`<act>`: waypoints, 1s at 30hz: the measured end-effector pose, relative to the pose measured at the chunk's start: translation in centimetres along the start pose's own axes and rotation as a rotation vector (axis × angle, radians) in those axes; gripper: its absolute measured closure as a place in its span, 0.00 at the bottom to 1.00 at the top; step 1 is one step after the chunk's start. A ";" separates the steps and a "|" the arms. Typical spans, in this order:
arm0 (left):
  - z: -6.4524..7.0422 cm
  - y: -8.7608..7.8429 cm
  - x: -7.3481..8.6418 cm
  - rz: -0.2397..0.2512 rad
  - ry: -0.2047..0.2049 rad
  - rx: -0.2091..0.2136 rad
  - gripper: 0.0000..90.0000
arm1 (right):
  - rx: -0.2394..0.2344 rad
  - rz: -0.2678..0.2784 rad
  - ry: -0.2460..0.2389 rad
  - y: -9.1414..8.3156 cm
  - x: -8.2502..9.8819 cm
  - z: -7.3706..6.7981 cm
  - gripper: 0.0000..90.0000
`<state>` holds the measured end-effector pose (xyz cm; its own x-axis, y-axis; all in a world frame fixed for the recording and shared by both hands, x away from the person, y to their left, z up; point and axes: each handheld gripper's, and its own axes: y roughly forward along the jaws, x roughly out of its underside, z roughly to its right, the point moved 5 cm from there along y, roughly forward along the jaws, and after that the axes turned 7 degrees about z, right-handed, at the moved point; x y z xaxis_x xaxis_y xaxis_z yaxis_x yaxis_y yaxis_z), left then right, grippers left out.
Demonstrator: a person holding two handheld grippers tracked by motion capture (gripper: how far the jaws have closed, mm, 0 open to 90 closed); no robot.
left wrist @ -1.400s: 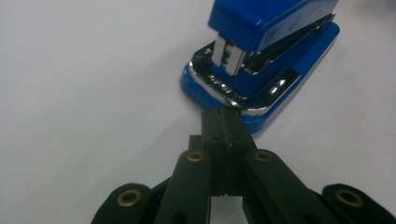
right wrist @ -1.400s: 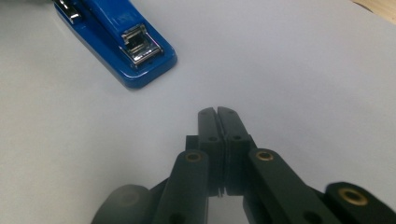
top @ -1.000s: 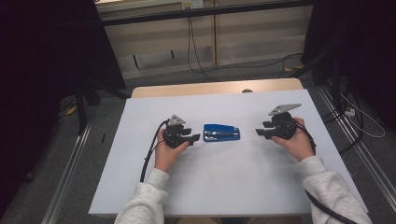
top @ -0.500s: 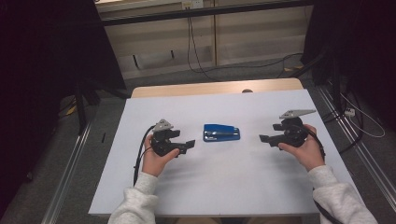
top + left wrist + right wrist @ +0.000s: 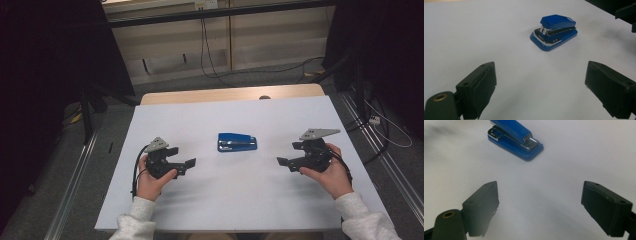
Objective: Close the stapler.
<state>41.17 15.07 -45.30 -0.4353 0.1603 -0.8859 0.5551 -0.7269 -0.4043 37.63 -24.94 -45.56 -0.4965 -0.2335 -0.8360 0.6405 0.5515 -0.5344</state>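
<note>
A blue stapler (image 5: 237,142) lies flat in the middle of the white table (image 5: 235,200). My left gripper (image 5: 187,164) rests to its left, held in a hand, jaws wide open and pointing right toward the stapler. My right gripper (image 5: 281,163) sits to the stapler's right, also open and empty, pointing left. In the left gripper view the stapler (image 5: 554,32) lies ahead beyond my open gripper (image 5: 540,87). In the right gripper view the stapler (image 5: 515,138) lies ahead at upper left of my open gripper (image 5: 540,207).
The white table top ends in a wooden strip (image 5: 230,94) at the far edge. Cables (image 5: 220,60) run over the grey floor behind. Metal rails (image 5: 70,200) flank the table on both sides. The right gripper's jaw tip (image 5: 626,15) peeks in at the left gripper view's upper right.
Both grippers have drawn outward and nearer to the person, away from the stapler, which stays where it was. Both remain open.
</note>
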 end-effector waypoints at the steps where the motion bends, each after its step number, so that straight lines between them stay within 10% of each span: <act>1: 0.0 -0.2 0.0 0.005 0.007 -0.006 0.11 | -0.004 -0.001 0.002 -0.1 0.1 -0.1 0.15; 30: 0.8 -4.0 1.4 0.010 0.042 -0.006 0.10 | -0.021 -0.007 0.001 -3.1 3.0 -1.6 0.15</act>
<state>37.78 17.64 -44.70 -0.3997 0.1816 -0.8985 0.5634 -0.7245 -0.3971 33.18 -26.04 -46.23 -0.5017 -0.2366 -0.8320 0.6247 0.5662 -0.5377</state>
